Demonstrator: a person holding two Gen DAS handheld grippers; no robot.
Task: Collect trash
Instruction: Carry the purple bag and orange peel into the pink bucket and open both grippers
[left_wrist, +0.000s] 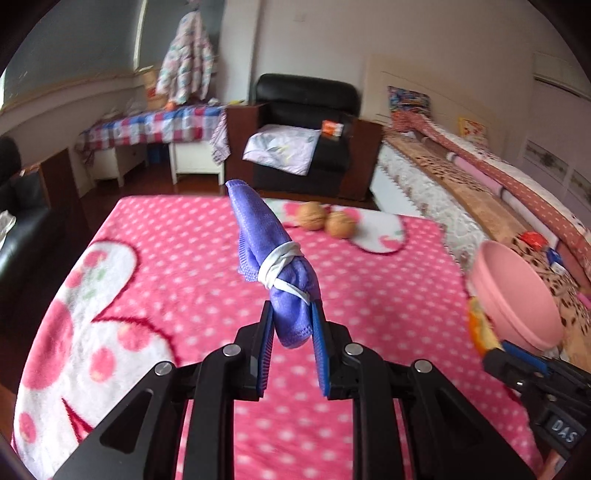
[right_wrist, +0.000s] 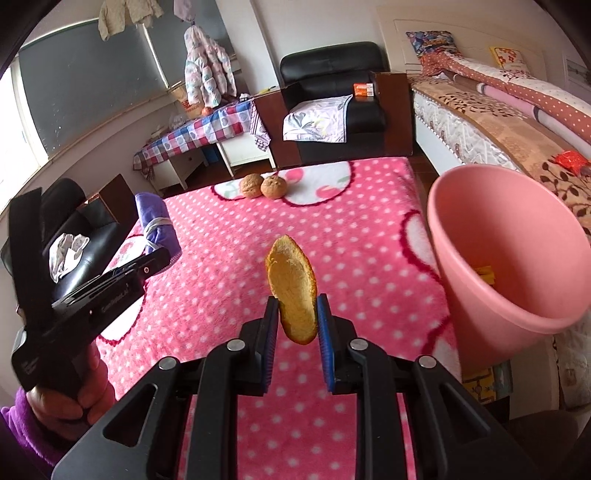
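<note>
My left gripper (left_wrist: 292, 314) is shut on a rolled purple cloth (left_wrist: 275, 258) bound with a white band, held above the pink dotted blanket (left_wrist: 184, 258). It also shows at the left of the right wrist view (right_wrist: 159, 254) with the cloth (right_wrist: 157, 225). My right gripper (right_wrist: 297, 306) is shut on an orange peel (right_wrist: 293, 288), held above the blanket, left of the pink bin (right_wrist: 517, 258). The bin (left_wrist: 517, 295) stands at the blanket's right edge with something yellow inside. Two walnuts (right_wrist: 264, 186) lie at the far end of the blanket, and they show in the left wrist view (left_wrist: 327, 221).
A bed (right_wrist: 498, 122) with patterned covers runs along the right behind the bin. A black armchair (right_wrist: 332, 96) and a checked-cloth table (right_wrist: 199, 133) stand beyond the blanket. A black sofa (right_wrist: 85, 251) is at the left.
</note>
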